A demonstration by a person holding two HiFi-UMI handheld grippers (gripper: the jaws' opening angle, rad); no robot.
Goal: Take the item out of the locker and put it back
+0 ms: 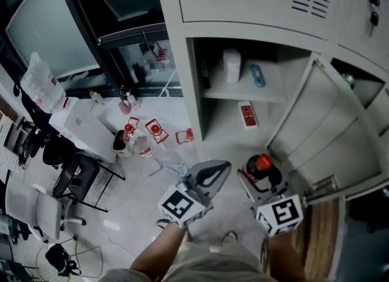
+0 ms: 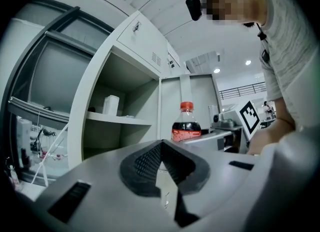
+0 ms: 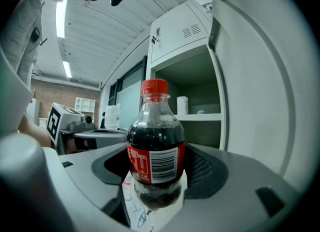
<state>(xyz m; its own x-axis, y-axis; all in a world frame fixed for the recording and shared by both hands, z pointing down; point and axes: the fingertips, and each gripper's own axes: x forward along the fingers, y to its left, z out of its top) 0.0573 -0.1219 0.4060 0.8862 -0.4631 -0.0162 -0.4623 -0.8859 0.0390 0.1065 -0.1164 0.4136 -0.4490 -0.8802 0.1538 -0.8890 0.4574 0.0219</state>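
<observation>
Claw status: right claw [image 3: 156, 178] is clamped on the cola bottle [image 3: 155, 141], with the pads squeezing the lower body around the label. The bottle stands upright in it.
Other claw: left claw [image 2: 161, 168] is pinched closed on nothing, sitting level just beside the right one.
Where the bottle is: out of the locker [image 1: 179, 80], up in the air in front of the open compartment and near the swung-out door [image 1: 340, 123]. Looks to me like the take-out half is done and the put-back is what's left.
Inside the locker: white container [image 1: 231, 65] and a blue thing [image 1: 257, 75] on the shelf, plus a red and white packet [image 1: 247, 115] on the level below.
Could go wrong: the bottle's round and slick and it's gripped low with most of the liquid above, so I reckon it could tip or twist in the pads on a fast swing. Going back in, it might clip the shelf edge or the door, or shove the packet.
Materials: clear thin plastic bottle, dark cola, red screw cap, glossy red label with a barcode. The claws are smooth grey plastic shells with black dimpled pads. The locker is flat, pale grey painted sheet metal with vent slots up top.
</observation>
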